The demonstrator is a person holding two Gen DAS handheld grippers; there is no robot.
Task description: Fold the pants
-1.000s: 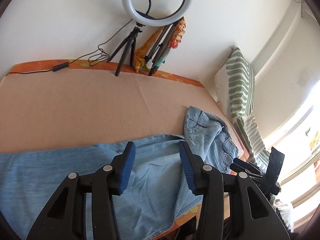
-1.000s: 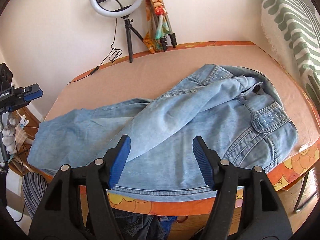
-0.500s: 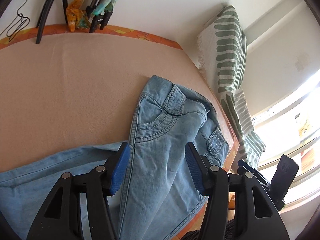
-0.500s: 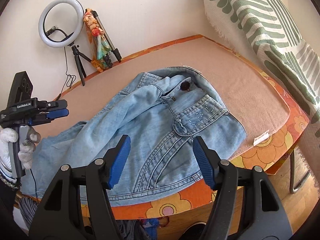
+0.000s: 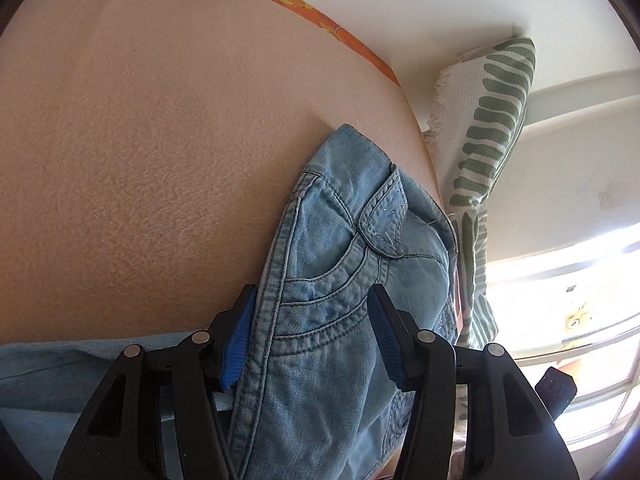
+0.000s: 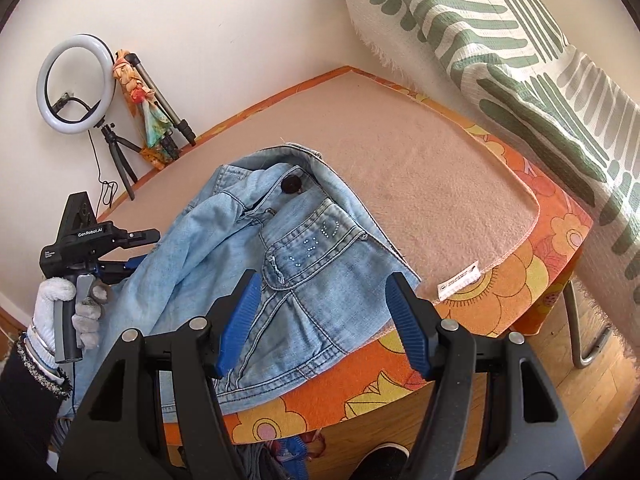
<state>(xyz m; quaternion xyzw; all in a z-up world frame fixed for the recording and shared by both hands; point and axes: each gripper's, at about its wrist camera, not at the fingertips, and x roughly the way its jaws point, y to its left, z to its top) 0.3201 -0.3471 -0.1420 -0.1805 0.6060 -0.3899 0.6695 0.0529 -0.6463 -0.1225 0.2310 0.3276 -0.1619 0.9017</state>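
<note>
The jeans (image 6: 280, 272) lie bunched on the pink blanket (image 6: 432, 168); no containers anywhere. The left gripper (image 5: 308, 340) has just been closing, waistband between unclenched pads; the right gripper (image 6: 320, 320) hangs released at lower centre.

A table (image 6: 560, 224) with orange flowered cover carries a tan mat (image 6: 420, 160); crumpled jeans (image 6: 320, 264) lie on it.

Pants (image 6: 304, 264) on mat (image 6: 420, 168), waist end near table (image 6: 552, 240) corner; ring light (image 6: 74, 84) behind, by wall.
</note>
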